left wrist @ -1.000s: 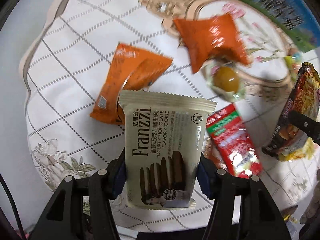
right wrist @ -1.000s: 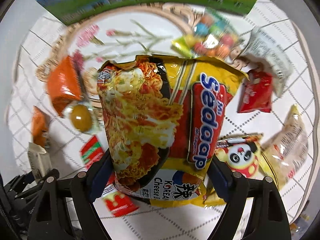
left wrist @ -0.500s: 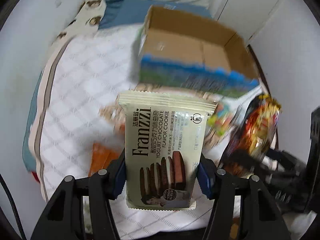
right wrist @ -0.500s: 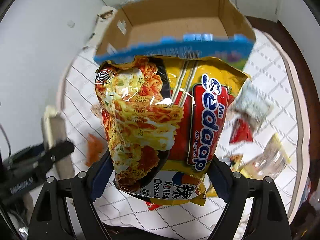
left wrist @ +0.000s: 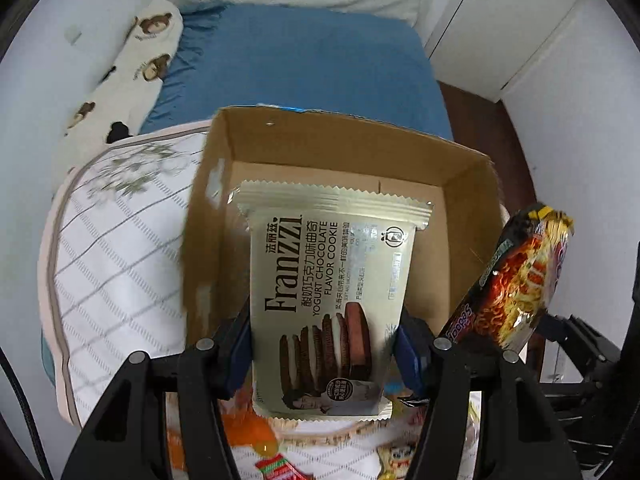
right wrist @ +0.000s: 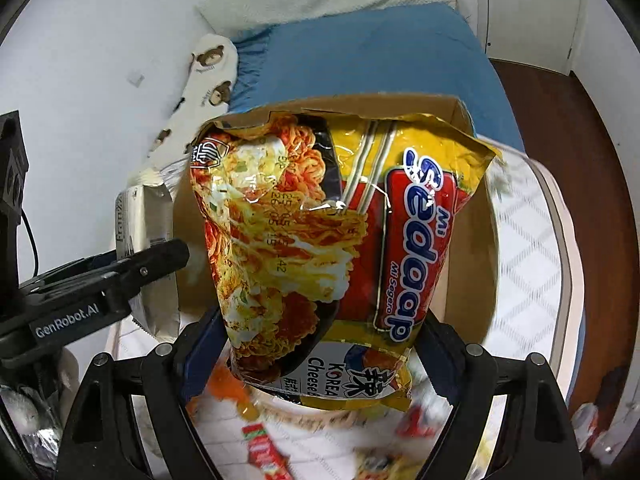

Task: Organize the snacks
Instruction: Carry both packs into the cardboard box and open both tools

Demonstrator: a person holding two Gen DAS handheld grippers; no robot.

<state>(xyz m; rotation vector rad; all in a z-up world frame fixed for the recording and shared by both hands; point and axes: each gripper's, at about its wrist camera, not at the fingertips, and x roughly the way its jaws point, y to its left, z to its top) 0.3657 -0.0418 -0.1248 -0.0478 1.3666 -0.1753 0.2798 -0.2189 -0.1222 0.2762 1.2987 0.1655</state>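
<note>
My left gripper (left wrist: 322, 350) is shut on a cream Franzzi cookie pack (left wrist: 328, 292), held upright over the open cardboard box (left wrist: 468, 216). The right gripper (right wrist: 316, 344) is shut on a yellow-and-red Sedaap noodle bag (right wrist: 320, 240), also above the box (right wrist: 472, 280). In the left wrist view the noodle bag (left wrist: 516, 276) hangs at the right, over the box's right wall. From the right wrist view the cookie pack (right wrist: 150, 264) and the left gripper's finger (right wrist: 156, 262) show at the left. The box floor looks bare where visible.
The box stands on a white quilted cloth (left wrist: 120, 272) with a grid pattern. Small snack packets, a red one (right wrist: 264, 448) among them, lie blurred on the cloth near me. Behind are a blue bed (left wrist: 304, 64), a bear-print pillow (left wrist: 132, 64) and white cupboard doors (left wrist: 520, 20).
Both grippers rose from the scattered snacks and carried their packs away from me to above the cardboard box, whose inside now shows. Neither grip has changed.
</note>
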